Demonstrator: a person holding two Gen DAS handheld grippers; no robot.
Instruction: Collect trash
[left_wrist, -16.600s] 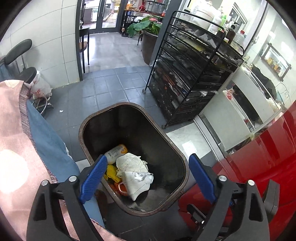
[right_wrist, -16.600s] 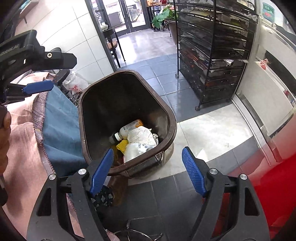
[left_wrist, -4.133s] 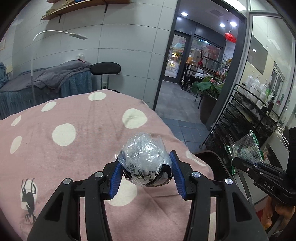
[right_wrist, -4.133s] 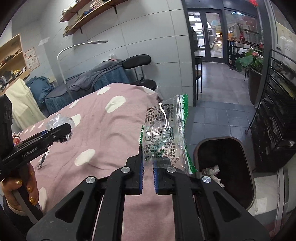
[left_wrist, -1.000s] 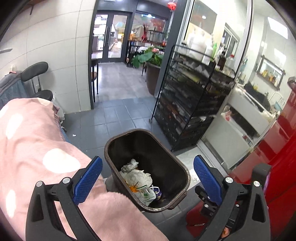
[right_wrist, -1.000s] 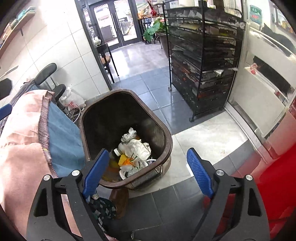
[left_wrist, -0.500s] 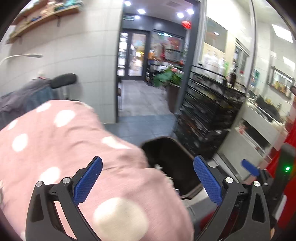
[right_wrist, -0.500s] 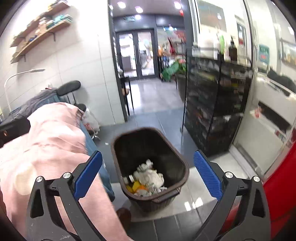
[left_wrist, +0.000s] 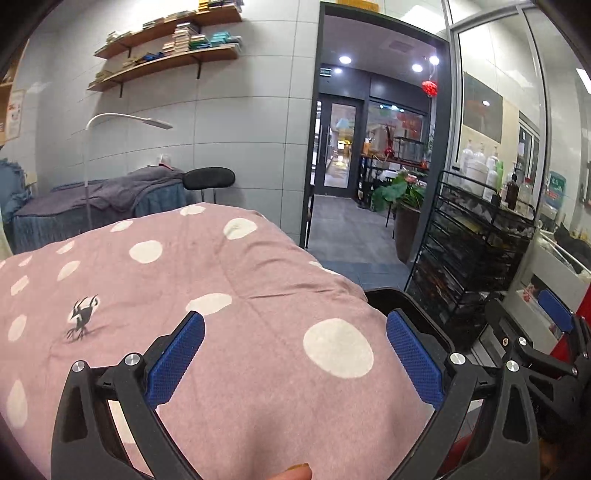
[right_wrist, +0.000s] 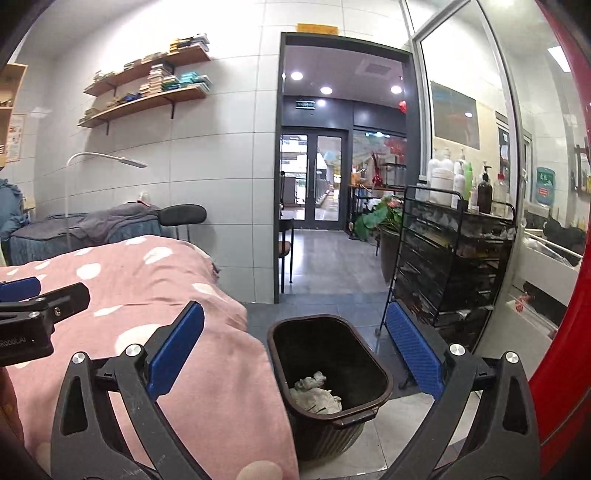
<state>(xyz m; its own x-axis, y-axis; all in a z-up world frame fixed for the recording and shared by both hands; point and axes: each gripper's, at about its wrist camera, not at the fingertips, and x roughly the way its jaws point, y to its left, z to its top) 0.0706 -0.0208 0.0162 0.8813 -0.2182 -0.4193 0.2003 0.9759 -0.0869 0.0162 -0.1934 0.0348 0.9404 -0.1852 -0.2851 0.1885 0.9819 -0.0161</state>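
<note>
Both tools now face the room rather than down into the brown trash bin. The left gripper hovers over the pink dotted blanket, blue pads wide apart and empty. The right gripper, whose jaws have just been widening, also holds nothing. The crumpled trash lies inside the bin, beside the blanket's edge.

Matt cloth blanket, ribbed plastic bin
</note>
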